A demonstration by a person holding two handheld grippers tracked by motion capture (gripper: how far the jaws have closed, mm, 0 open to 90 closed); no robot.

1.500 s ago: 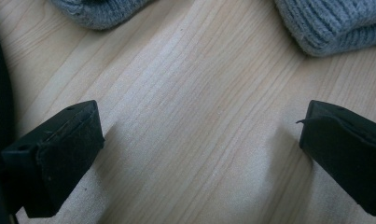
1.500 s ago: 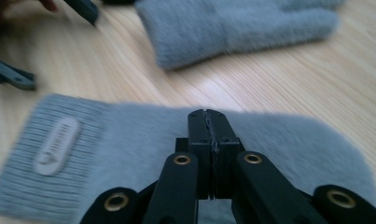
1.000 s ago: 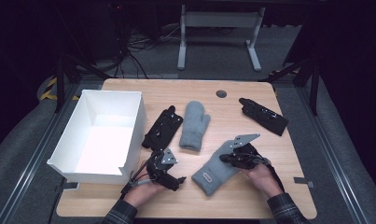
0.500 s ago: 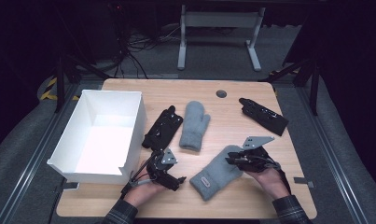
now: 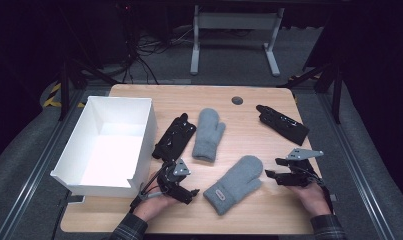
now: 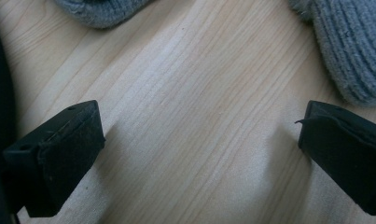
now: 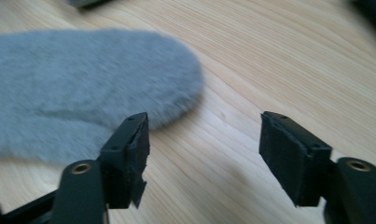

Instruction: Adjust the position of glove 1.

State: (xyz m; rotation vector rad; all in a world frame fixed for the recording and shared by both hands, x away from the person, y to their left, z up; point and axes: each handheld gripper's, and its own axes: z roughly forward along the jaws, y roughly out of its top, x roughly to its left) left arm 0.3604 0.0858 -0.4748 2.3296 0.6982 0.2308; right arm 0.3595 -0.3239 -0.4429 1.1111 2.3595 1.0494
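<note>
Both grippers rest on the desk (image 5: 249,95) beside the near mitten (image 5: 234,182), left gripper (image 5: 189,192) and right gripper (image 5: 271,175), jaws wide, holding nothing.

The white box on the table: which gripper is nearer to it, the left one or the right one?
Left. The left gripper sits just beside the near right corner of the white box. The right gripper is far off to the right, with the nearer grey mitten between.

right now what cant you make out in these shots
- Label on the near mitten, high view: too small to read.
- Far mitten, left gripper view: cut off by the top edge.
- Box front inside floor, high view: hidden by its near wall.
- Near mitten's cuff, right gripper view: cut off, blurred.
</note>
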